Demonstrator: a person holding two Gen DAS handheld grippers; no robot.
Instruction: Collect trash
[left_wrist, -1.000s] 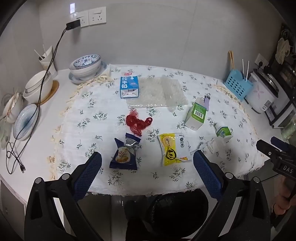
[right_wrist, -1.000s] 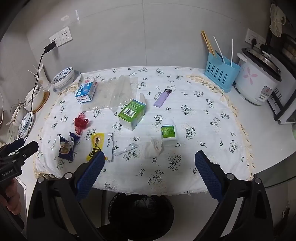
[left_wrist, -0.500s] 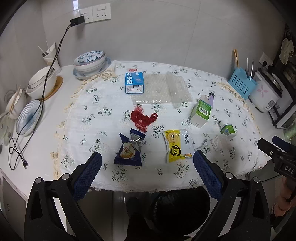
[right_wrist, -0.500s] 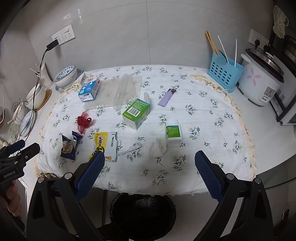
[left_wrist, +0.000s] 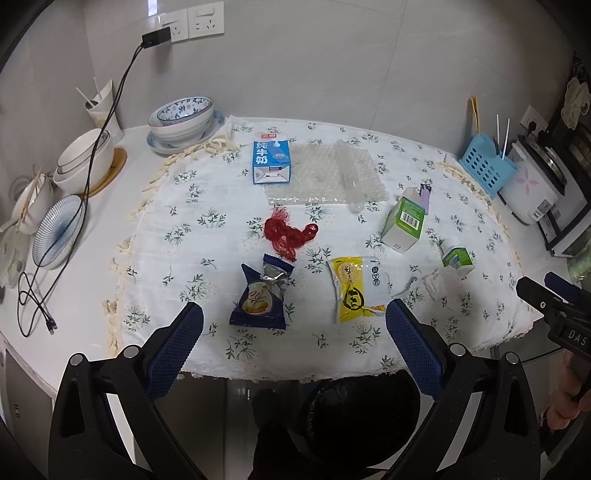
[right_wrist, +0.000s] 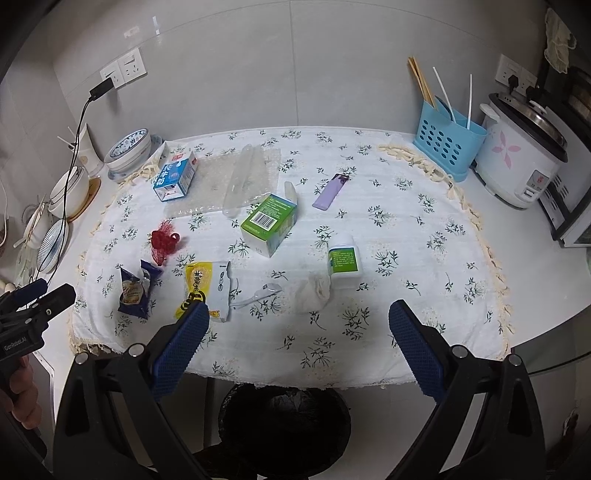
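Note:
Trash lies scattered on the flowered tablecloth (left_wrist: 207, 221): a dark blue snack wrapper (left_wrist: 263, 295), a yellow wrapper (left_wrist: 355, 288), a red net (left_wrist: 288, 233), a blue milk carton (left_wrist: 271, 162), bubble wrap (left_wrist: 325, 173), a green box (right_wrist: 269, 220), a small white bottle (right_wrist: 343, 261), a crumpled tissue (right_wrist: 314, 291) and a clear plastic spoon (right_wrist: 258, 293). A black bin (right_wrist: 284, 424) stands under the table's front edge. My left gripper (left_wrist: 293, 347) hovers open above that edge, near the blue wrapper. My right gripper (right_wrist: 297, 343) is open and empty too, in front of the tissue.
Stacked bowls (left_wrist: 183, 118), plates (left_wrist: 55, 230) and a black cable (left_wrist: 88, 177) crowd the left counter. A blue utensil basket (right_wrist: 447, 146) and a rice cooker (right_wrist: 521, 162) stand at the right. A purple lighter (right_wrist: 330, 191) lies mid-table.
Both grippers have risen and tilted slightly, so the table sits lower and farther in each view. Nothing on the table has moved, and both stay open.

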